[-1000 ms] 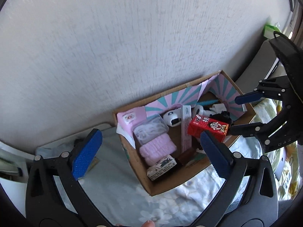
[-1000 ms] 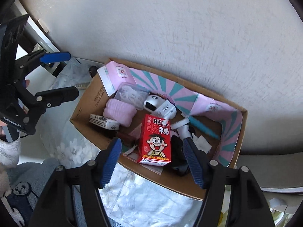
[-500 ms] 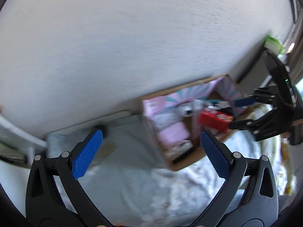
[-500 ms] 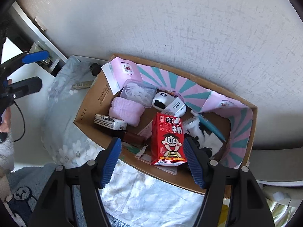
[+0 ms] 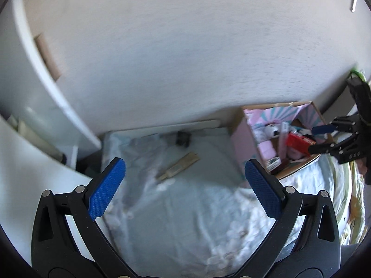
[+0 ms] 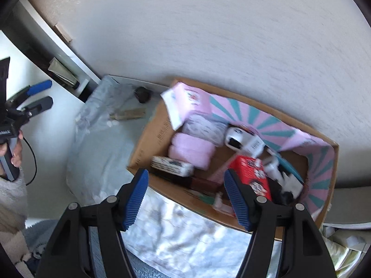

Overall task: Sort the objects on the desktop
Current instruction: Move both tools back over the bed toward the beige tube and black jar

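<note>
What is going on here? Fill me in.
A person is sorting desk clutter with two handheld grippers. Both have jaws open and hold nothing. The right gripper hovers at the cardboard box of small items, near the red carton. The left gripper faces the cloth, where a tan flat item lies.

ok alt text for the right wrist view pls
An open hand-held gripper hovers at the near edge of a cardboard box with a pink and teal lining, packed with a red carton, a pink roll and other small items. The box sits on a pale floral cloth against a white wall.
</note>
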A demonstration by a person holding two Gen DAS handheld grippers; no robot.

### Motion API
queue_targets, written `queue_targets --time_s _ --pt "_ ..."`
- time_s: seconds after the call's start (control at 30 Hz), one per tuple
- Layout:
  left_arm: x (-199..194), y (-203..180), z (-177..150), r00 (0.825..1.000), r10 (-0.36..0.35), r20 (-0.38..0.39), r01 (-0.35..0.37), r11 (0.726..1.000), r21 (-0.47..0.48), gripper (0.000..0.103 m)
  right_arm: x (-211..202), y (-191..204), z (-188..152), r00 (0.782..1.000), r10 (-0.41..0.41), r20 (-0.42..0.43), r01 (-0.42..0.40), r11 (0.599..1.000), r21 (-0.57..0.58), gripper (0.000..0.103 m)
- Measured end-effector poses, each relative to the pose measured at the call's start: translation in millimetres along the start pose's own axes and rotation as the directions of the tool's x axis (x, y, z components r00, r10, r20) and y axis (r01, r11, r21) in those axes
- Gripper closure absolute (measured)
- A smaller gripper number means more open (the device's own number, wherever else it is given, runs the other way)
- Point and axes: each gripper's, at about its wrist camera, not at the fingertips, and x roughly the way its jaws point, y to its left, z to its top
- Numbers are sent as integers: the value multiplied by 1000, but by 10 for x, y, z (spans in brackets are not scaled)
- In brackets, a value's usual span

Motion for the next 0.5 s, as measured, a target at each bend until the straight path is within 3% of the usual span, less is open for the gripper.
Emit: queue_targets --time_s 0.27,0.4,0.5 --pt "362 126 -239 999 19 27 -21 998 62 0 253 533 505 996 90 14 -91 995 30 39" --pt "709 147 -335 998 -7 61 2 997 81 0 522 873 857 986 168 21 -169 980 101 39" --pt "1046 169 -414 996 -40 76 34 996 80 2 821 996 1027 983 184 15 -183 962 204 39"
